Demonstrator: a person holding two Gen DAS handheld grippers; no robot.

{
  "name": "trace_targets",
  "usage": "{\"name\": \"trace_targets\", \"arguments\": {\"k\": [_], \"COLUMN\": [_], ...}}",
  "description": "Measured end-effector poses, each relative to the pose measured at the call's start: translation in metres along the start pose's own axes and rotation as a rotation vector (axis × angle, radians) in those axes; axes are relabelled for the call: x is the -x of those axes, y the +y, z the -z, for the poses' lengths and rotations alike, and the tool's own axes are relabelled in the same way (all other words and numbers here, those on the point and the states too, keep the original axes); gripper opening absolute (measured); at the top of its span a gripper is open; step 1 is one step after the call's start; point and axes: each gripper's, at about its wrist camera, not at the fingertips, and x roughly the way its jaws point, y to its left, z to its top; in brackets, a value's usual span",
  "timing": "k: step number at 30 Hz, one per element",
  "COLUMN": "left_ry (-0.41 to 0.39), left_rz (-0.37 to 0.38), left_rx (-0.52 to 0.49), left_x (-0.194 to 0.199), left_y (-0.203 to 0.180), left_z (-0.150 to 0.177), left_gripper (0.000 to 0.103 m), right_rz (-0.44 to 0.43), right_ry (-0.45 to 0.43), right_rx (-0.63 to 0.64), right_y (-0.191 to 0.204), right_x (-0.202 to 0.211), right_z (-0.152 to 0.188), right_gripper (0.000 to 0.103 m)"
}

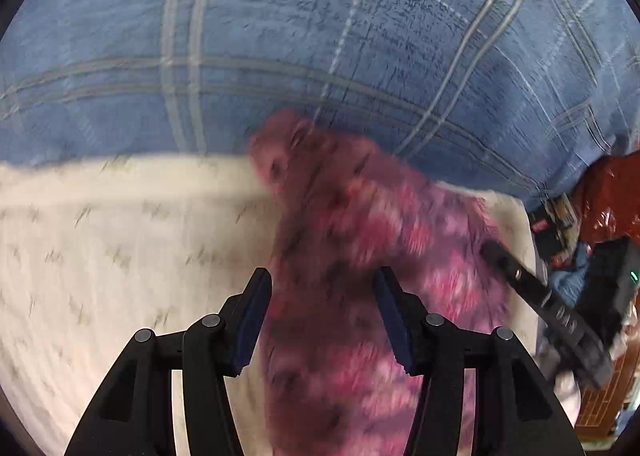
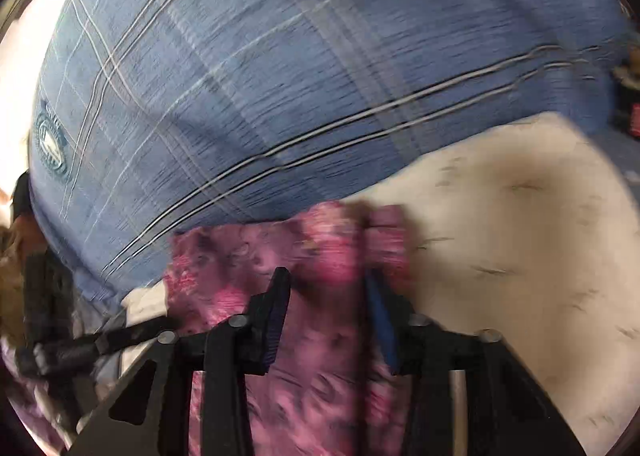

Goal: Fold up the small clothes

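- We're over a blue plaid bedcover point(image 1: 320, 36), with a cream cloth point(image 1: 100, 256) spread across it; both views are smeared with motion blur.
- The task's thing, a pink patterned garment point(image 1: 340, 256), lies on the cream cloth, running from about 6 o'clock in the left view up to its far end near the centre, where it reaches the blue cover.
- Our left gripper point(image 1: 322, 284) comes in from 6 o'clock with its fingers point(image 1: 256, 308) spread wide, one on each side of the garment strip; we can't tell if they touch the fabric.
- At 4 o'clock in that view the right gripper point(image 1: 500, 252) pokes in as a dark bar, its tip against the garment's right edge.
- Behind it, at 3 o'clock, sits a red shiny bag point(image 1: 608, 196) among dark clutter too blurred to name.
- From the right wrist, the garment point(image 2: 312, 356) fills the gap from 6 o'clock to the centre, bunched in lengthwise folds.
- The right gripper's point(image 2: 326, 284) fingers point(image 2: 276, 316) stand moderately apart with fabric between them; whether they pinch it, we can't tell.
- The cream cloth point(image 2: 520, 236) spreads out toward 3 o'clock.
- At 8 o'clock the left gripper point(image 2: 120, 336) shows as a dark blurred shape beside the garment's left edge.
- A round printed badge point(image 2: 52, 144) sits on the bedcover point(image 2: 280, 76) at 9 o'clock.
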Motion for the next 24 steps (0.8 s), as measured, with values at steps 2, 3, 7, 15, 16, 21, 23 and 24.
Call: {"name": "trace_targets", "arguments": {"k": [2, 3, 7, 15, 16, 21, 23, 24], "left_ry": [-0.007, 0.004, 0.072, 0.046, 0.066, 0.035, 0.008, 0.005], "left_rz": [-0.023, -0.044, 0.013, 0.097, 0.093, 0.116, 0.107, 0.105], "left_rx": [0.015, 0.022, 0.104, 0.079, 0.081, 0.022, 0.007, 0.003], "left_x": [-0.015, -0.026, -0.050, -0.025, -0.029, 0.004, 0.018, 0.019], "left_y": [0.002, 0.005, 0.022, 0.034, 0.034, 0.034, 0.039, 0.042], "left_z": [-0.012, -0.016, -0.015, 0.052, 0.061, 0.084, 0.089, 0.093], "left_gripper": [0.053, 0.055, 0.055, 0.061, 0.061, 0.059, 0.062, 0.065], "right_rz": [-0.025, -0.010, 0.035, -0.048, 0.027, -0.019, -0.058, -0.066], "right_ry": [-0.084, -0.087, -0.003, 0.054, 0.068, -0.035, -0.024, -0.005], "right_rx": [-0.007, -0.063, -0.116, 0.072, 0.145, 0.056, -0.003, -0.022], "right_y": [-0.003, -0.017, -0.045, -0.029, -0.023, -0.029, -0.041, -0.050], "right_x": [0.009, 0.003, -0.015, 0.004, -0.002, 0.042, 0.049, 0.046], "right_z": [-0.002, -0.003, 0.009, 0.046, 0.054, 0.058, 0.067, 0.073], "right_gripper": [0.004, 0.004, 0.005, 0.011, 0.009, 0.039, 0.062, 0.064]}}
